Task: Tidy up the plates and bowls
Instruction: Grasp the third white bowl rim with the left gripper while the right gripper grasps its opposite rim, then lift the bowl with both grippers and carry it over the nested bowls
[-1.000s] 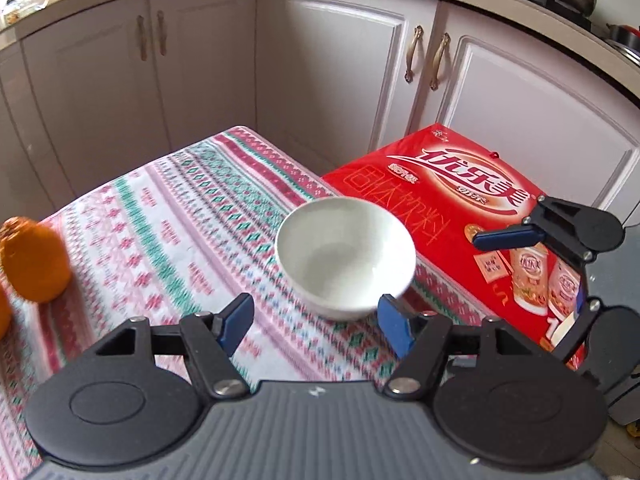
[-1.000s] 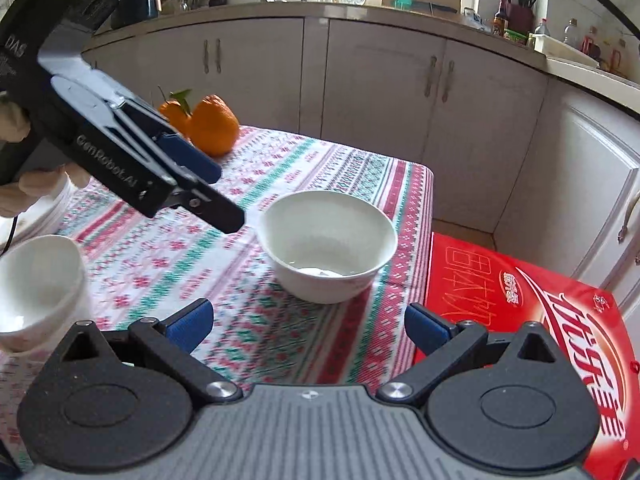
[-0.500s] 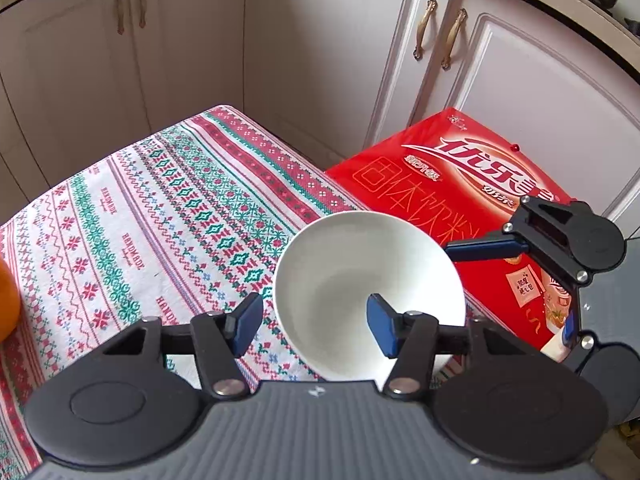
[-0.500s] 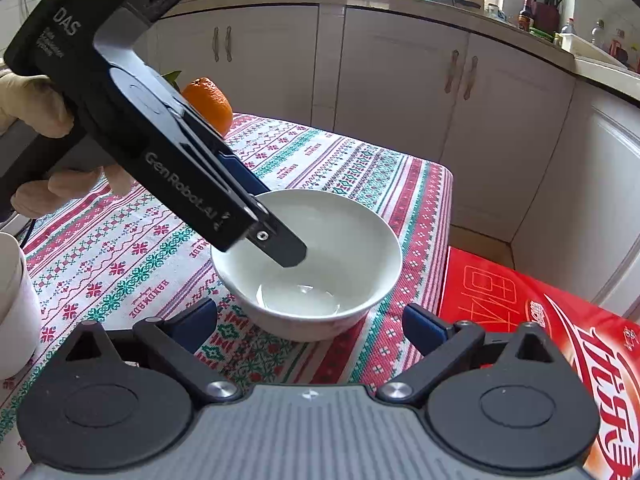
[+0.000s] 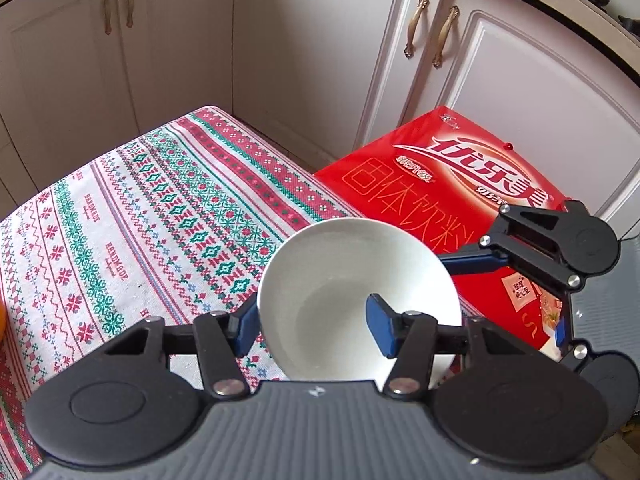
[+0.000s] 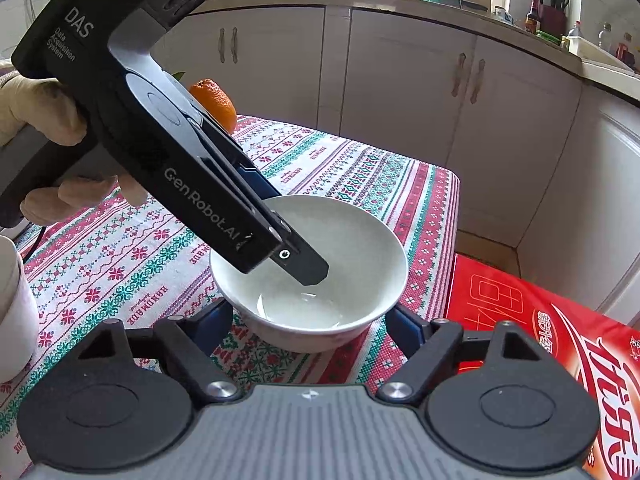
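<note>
Now we have 1 white bowl (image 6: 316, 276) standing upright near the corner of the table, on the patterned tablecloth (image 5: 132, 216), and it looks empty. Our left gripper (image 5: 314, 322) is clamped on the bowl's near-left rim, with 1 blue pad outside the wall and the other inside the bowl. Our right gripper (image 6: 308, 326) sits low around the bowl's base; its jaws are closing with the bowl between them, and we cannot tell whether its pads touch the wall. A gloved hand (image 6: 44, 120) holds the left tool's handle. Behind that tool lies an orange (image 6: 214, 100). Beside the table edge is a red carton (image 5: 472, 200), and white cabinets (image 5: 304, 48) stand beyond.
</note>
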`<state>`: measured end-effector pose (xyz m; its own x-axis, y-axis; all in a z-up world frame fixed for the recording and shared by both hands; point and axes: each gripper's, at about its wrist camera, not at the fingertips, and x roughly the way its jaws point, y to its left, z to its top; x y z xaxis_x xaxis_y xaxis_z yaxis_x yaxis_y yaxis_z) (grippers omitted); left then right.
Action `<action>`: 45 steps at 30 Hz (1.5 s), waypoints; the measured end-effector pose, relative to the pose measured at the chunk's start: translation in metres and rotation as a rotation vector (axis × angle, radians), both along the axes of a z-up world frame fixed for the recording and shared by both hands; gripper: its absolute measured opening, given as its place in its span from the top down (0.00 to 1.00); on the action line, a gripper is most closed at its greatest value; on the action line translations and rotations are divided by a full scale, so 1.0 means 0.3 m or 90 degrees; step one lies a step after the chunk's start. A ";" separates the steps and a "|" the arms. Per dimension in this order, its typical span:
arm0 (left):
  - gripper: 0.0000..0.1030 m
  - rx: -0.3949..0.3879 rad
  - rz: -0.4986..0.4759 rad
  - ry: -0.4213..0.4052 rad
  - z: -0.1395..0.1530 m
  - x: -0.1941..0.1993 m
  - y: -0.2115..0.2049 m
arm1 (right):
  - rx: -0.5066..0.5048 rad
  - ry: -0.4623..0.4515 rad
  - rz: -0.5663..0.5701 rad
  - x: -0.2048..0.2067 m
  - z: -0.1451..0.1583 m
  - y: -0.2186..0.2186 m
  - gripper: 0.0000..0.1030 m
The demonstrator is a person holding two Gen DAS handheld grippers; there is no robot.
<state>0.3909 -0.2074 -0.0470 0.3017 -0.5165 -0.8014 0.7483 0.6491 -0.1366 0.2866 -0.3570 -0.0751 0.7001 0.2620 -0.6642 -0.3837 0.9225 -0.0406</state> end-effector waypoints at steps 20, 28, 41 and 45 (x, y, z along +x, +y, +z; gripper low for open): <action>0.49 -0.024 0.013 -0.024 0.138 -0.177 0.104 | -0.003 -0.003 0.023 -0.145 0.133 0.076 0.16; 0.49 -0.036 0.032 -0.045 0.204 -0.304 0.180 | -0.004 -0.009 0.042 -0.250 0.202 0.141 0.16; 0.48 -0.039 0.076 -0.077 0.272 -0.506 0.337 | -0.006 -0.021 0.090 -0.403 0.274 0.288 0.16; 0.48 -0.039 0.090 -0.083 0.283 -0.546 0.385 | -0.006 -0.026 0.106 -0.438 0.286 0.333 0.16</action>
<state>0.2269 -0.0919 0.0377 0.4739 -0.5087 -0.7188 0.6649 0.7419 -0.0867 0.1552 -0.2572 0.0107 0.6743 0.3709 -0.6385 -0.5292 0.8458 -0.0675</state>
